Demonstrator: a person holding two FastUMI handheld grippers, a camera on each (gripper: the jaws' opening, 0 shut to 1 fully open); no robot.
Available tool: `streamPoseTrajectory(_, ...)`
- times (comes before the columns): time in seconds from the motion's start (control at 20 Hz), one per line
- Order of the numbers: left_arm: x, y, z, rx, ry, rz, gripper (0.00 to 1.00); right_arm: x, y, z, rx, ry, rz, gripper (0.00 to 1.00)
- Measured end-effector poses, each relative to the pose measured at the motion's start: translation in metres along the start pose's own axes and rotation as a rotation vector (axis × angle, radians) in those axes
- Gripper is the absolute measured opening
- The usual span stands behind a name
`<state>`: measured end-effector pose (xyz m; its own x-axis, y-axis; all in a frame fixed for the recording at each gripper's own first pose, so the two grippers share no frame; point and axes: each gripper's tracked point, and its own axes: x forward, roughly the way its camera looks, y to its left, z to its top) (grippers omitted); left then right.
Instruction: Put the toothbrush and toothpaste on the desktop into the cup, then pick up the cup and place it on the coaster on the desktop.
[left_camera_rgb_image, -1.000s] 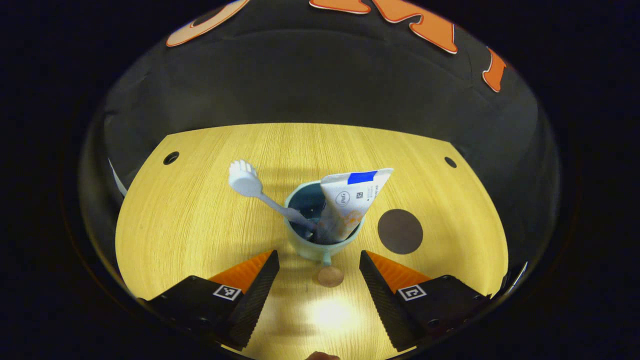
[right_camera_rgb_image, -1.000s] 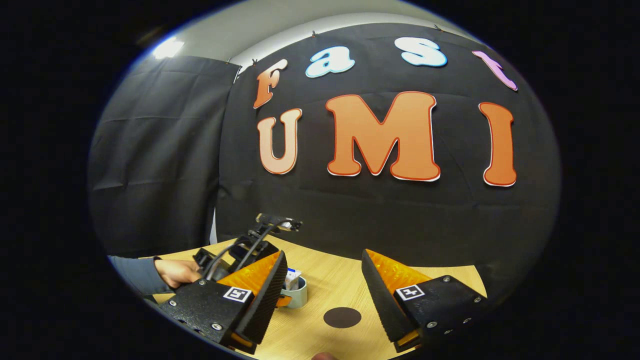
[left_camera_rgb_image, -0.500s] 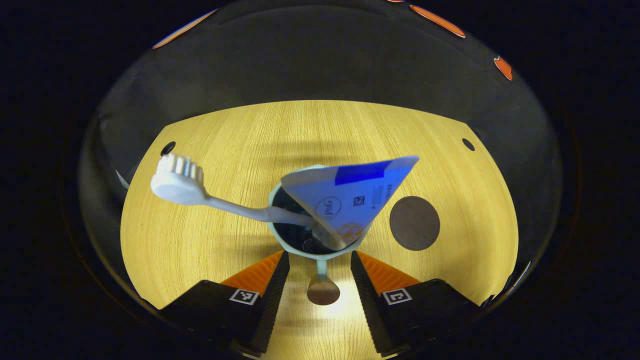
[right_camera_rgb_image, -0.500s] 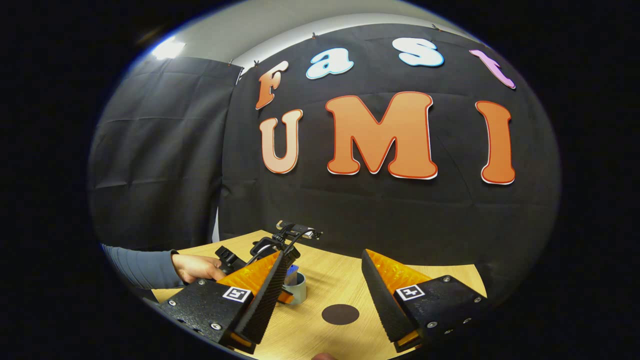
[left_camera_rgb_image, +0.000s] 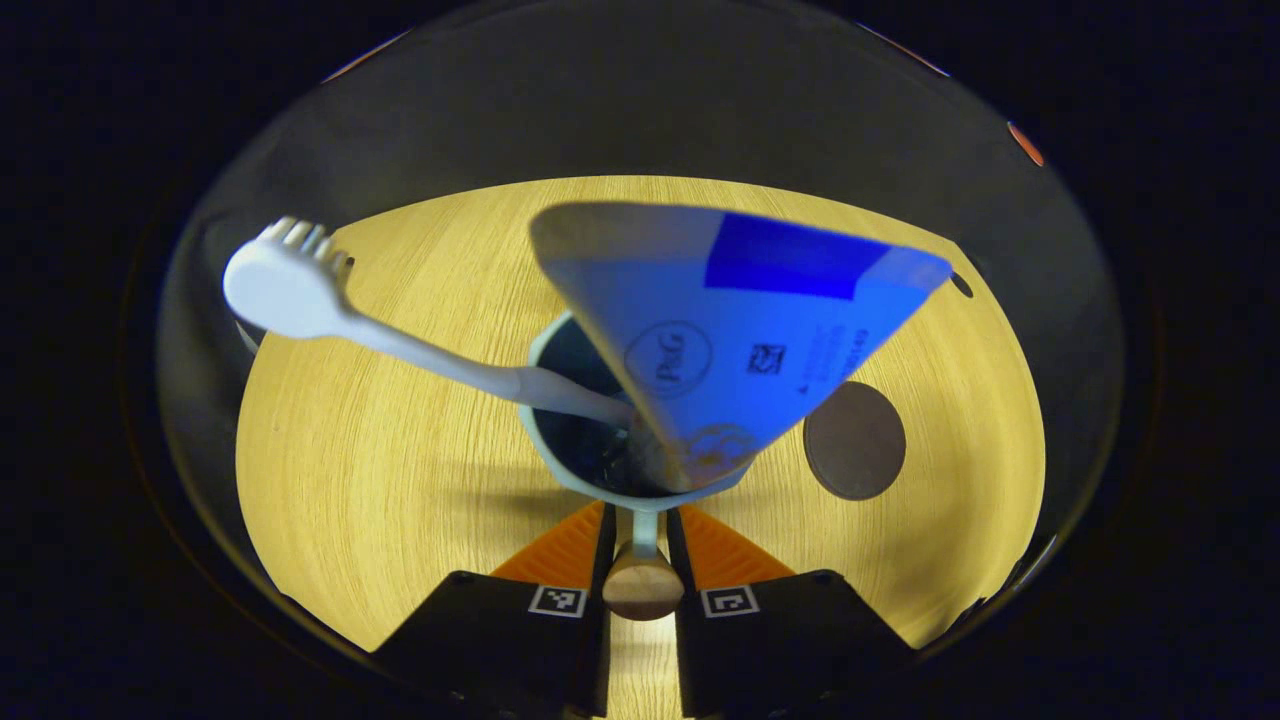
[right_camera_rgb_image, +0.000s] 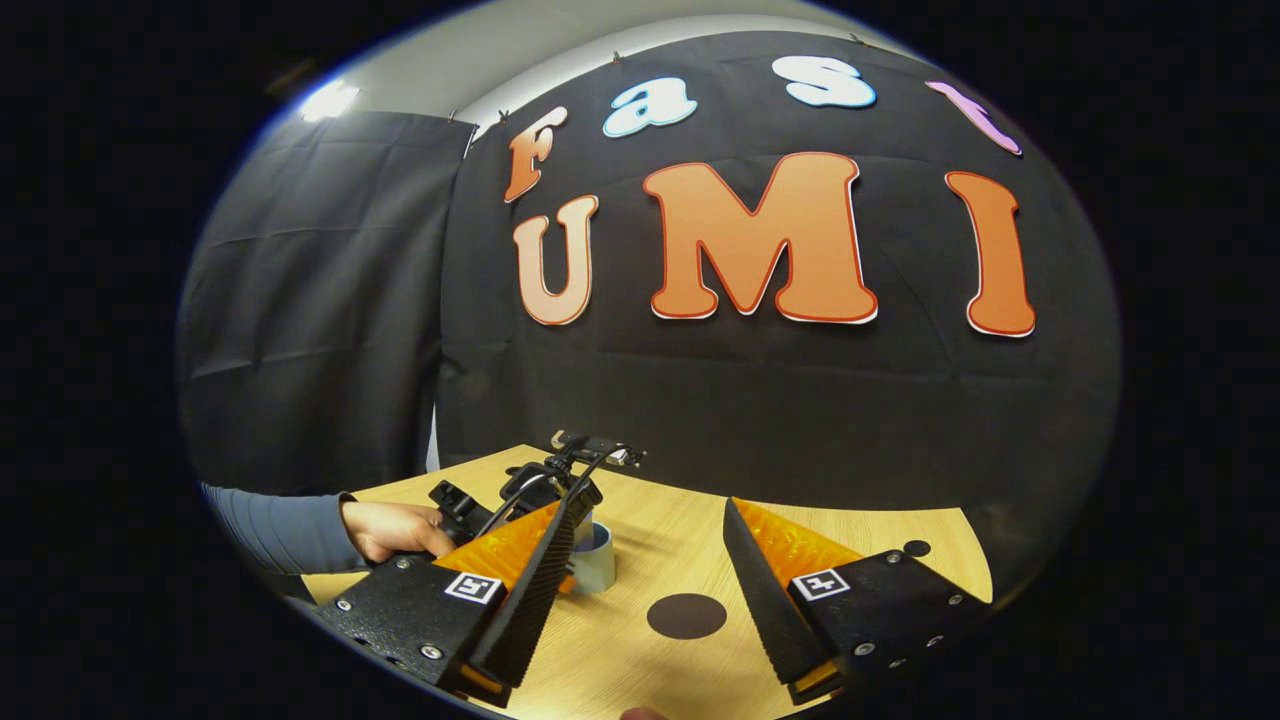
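We have the left gripper (left_camera_rgb_image: 640, 545) closed narrow on the cup's handle (left_camera_rgb_image: 641, 575), a thin stem ending in a round wooden-looking knob; both fingers appear to press its sides. The cup (left_camera_rgb_image: 560, 470) sits on the pale wood-grain desktop (left_camera_rgb_image: 400, 480), a smooth light teal mug, dark inside, likely rigid ceramic or plastic, so probably fragile if knocked. The toothbrush (left_camera_rgb_image: 300, 295) is already in it, a stiff pale plastic stick leaning out left, head up. The toothpaste (left_camera_rgb_image: 720, 330) stands in it too, a soft flat-crimped tube fanning wide at the top; both are light but make the load top-heavy. We judge the handle a slim, maybe slippery hold, so the cup could swing on lifting. The coaster (left_camera_rgb_image: 855, 440), a flat dark disc, lies just right of the cup. The right gripper (right_camera_rgb_image: 645, 580) hangs wide open, holding nothing, above the desktop near the coaster.
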<state>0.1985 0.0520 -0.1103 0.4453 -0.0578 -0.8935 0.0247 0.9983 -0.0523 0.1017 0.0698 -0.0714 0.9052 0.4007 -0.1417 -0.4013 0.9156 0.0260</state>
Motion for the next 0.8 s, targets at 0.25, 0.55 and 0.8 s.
streamPoseTrajectory(0.25,-0.002,-0.001,-0.001,0.008,-0.034,-0.009,0.24,-0.008,-0.006,0.012,-0.014,-0.038,-0.019,0.90)
streamPoseTrajectory(0.55,-0.013,-0.006,0.011,0.022,-0.088,-0.012,0.25,-0.025,-0.015,0.024,-0.047,-0.088,-0.052,0.90)
streamPoseTrajectory(0.8,-0.032,-0.016,0.014,0.067,-0.113,-0.031,0.27,-0.041,-0.026,0.024,-0.045,-0.095,-0.079,0.90)
